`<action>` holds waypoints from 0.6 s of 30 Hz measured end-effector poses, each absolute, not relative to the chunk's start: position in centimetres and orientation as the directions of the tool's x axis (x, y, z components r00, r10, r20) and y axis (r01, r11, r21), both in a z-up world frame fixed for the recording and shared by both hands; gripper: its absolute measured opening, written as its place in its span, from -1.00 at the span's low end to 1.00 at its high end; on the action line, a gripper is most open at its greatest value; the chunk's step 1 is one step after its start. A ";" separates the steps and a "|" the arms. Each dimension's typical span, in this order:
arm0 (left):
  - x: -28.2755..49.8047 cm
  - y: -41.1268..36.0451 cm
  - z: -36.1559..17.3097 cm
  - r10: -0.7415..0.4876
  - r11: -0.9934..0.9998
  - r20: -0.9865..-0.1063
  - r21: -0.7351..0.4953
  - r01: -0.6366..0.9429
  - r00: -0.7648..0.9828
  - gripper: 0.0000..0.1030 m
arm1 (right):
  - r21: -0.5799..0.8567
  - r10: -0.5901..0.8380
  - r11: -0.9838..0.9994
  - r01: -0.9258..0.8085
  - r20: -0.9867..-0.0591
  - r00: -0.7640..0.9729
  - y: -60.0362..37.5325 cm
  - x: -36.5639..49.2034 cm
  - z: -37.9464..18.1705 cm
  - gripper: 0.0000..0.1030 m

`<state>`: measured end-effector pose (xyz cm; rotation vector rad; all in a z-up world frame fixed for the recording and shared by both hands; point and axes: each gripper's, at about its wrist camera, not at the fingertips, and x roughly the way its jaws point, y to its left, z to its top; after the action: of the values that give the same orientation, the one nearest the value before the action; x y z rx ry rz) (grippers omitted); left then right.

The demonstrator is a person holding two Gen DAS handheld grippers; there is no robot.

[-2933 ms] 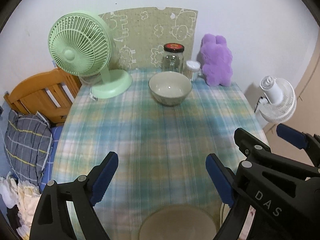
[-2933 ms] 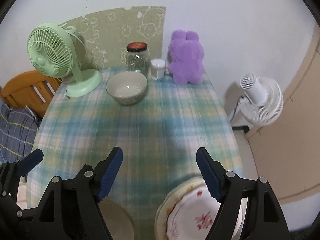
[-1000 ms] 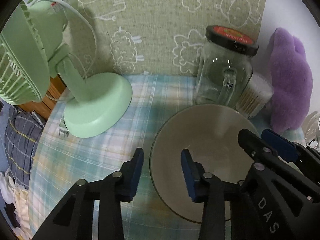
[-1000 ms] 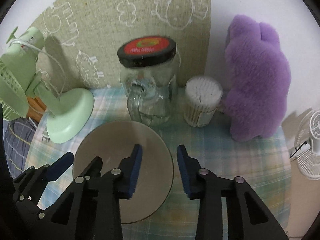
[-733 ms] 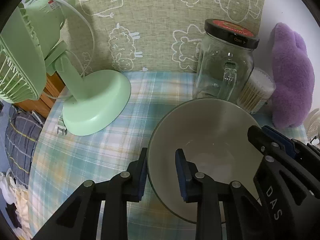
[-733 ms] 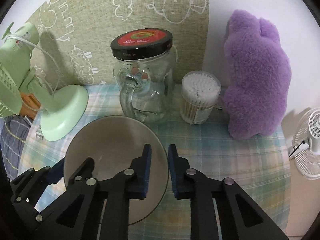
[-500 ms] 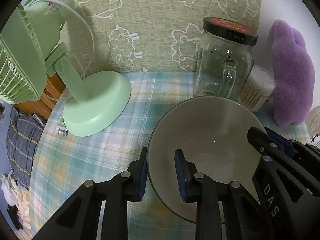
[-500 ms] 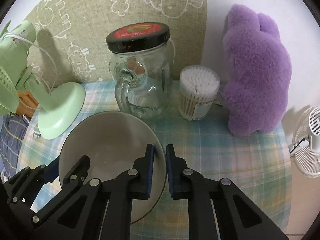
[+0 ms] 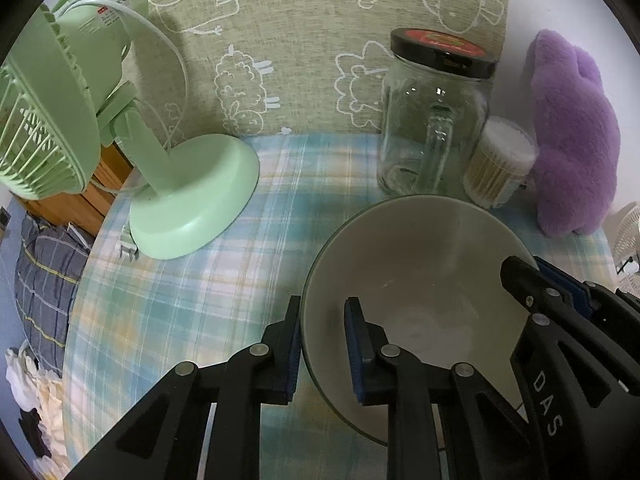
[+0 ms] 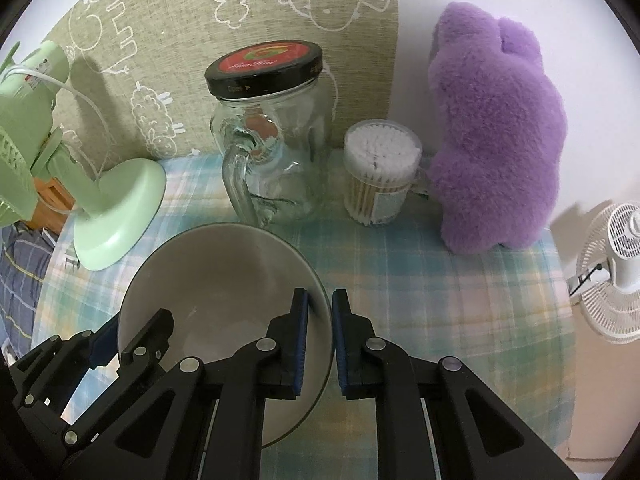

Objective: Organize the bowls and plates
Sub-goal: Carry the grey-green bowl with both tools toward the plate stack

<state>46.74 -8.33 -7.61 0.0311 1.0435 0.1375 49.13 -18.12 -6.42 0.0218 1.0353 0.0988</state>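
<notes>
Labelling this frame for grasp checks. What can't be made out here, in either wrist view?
- Bowl near rim: both views, covered by the left gripper and right gripper.
- Bowl underside and whether it is lifted off the tablecloth: hidden by the bowl itself.
- Glass jar lid wording: too small.
- Green fan head: cut off by the left edge.
- Other plates and bowls: out of frame.

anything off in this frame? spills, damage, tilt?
Nothing stands out. The bowl looks empty and intact, with the left claw and right claw clamped on opposite rims. The glass jar stands upright behind it.
</notes>
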 end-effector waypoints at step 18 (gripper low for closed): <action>39.9 -8.9 -3.2 0.117 0.993 -0.843 0.088 -0.080 0.524 -0.65 | 0.074 0.086 0.996 -0.044 -0.857 0.508 -19.4 42.3 -2.8 -0.70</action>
<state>39.93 -8.94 -3.22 0.0402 1.0122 0.1177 42.34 -19.41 -2.78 0.0443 1.0345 0.0783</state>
